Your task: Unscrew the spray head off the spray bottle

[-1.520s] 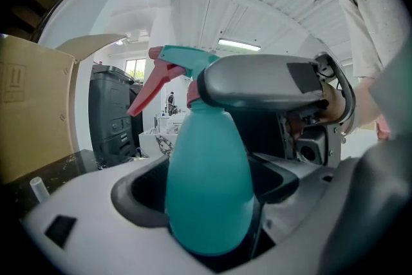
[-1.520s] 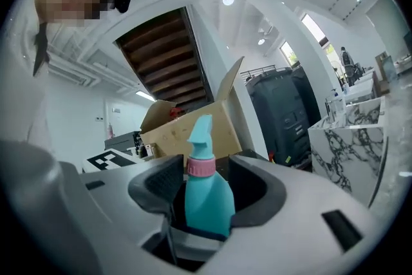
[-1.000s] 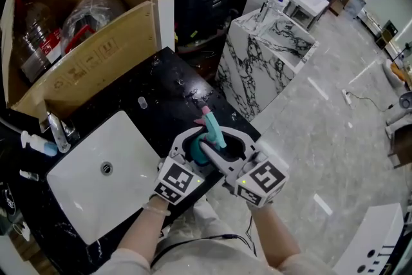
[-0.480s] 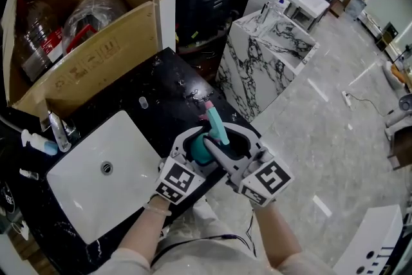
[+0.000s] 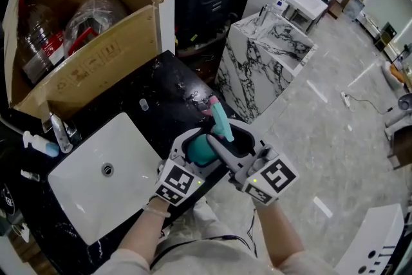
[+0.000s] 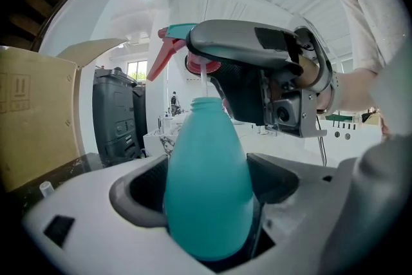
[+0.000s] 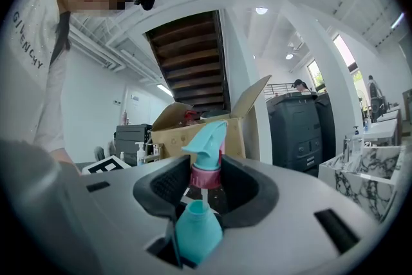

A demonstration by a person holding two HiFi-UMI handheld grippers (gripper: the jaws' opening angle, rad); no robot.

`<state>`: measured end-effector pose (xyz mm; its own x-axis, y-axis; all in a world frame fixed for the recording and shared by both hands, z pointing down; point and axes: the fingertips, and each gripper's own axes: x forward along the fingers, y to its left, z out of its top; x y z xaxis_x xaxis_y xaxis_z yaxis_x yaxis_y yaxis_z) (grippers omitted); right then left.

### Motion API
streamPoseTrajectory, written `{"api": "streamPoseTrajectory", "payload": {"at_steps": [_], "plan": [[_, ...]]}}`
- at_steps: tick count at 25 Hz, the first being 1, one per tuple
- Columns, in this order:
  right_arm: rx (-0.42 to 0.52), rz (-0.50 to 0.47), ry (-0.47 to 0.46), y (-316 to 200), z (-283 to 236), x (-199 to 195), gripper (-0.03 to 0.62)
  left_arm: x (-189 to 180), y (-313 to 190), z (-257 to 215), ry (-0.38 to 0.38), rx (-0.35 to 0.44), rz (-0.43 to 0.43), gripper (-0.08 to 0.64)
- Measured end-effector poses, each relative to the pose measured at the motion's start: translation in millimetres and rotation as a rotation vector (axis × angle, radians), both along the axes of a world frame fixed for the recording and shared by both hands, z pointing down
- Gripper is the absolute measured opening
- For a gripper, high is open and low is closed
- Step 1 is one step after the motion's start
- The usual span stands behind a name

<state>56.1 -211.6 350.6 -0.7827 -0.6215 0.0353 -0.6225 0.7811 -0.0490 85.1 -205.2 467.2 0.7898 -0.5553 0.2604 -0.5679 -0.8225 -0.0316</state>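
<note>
My left gripper [image 6: 209, 203] is shut on the teal spray bottle [image 6: 207, 190], which stands upright with its neck open. The spray head [image 7: 206, 145], teal with a red collar and red trigger, hangs just above the neck, clamped at the collar by my right gripper [image 7: 206, 177]. A thin white dip tube [image 6: 204, 80] still runs from the head down into the bottle. In the head view both grippers meet over the counter's front edge, with the bottle [image 5: 201, 150] below and the spray head [image 5: 220, 119] above it.
A black counter [image 5: 167, 100] holds a white sink [image 5: 84, 190] with a faucet [image 5: 58, 132] at the left. An open cardboard box [image 5: 84, 55] with packed goods stands behind. A marble block [image 5: 264, 55] stands on the floor to the right.
My right gripper has risen with the spray head, which has come up off the bottle's neck. The left gripper and the bottle have stayed still.
</note>
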Motion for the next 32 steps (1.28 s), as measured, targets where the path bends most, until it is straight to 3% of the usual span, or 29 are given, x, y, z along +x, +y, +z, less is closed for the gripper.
{"api": "streamPoseTrajectory", "payload": {"at_steps": [7,32], "plan": [[0.045,-0.002,-0.013,-2.8,-22.3,0.1,0.155,-10.0,-3.1,-10.9,0.083,-0.030,-0.030,0.370],[0.147,0.015,-0.028,2.9,-71.0,-1.1,0.155,-25.3,12.3,-26.9,0.089,-0.002,-0.052,0.370]]}}
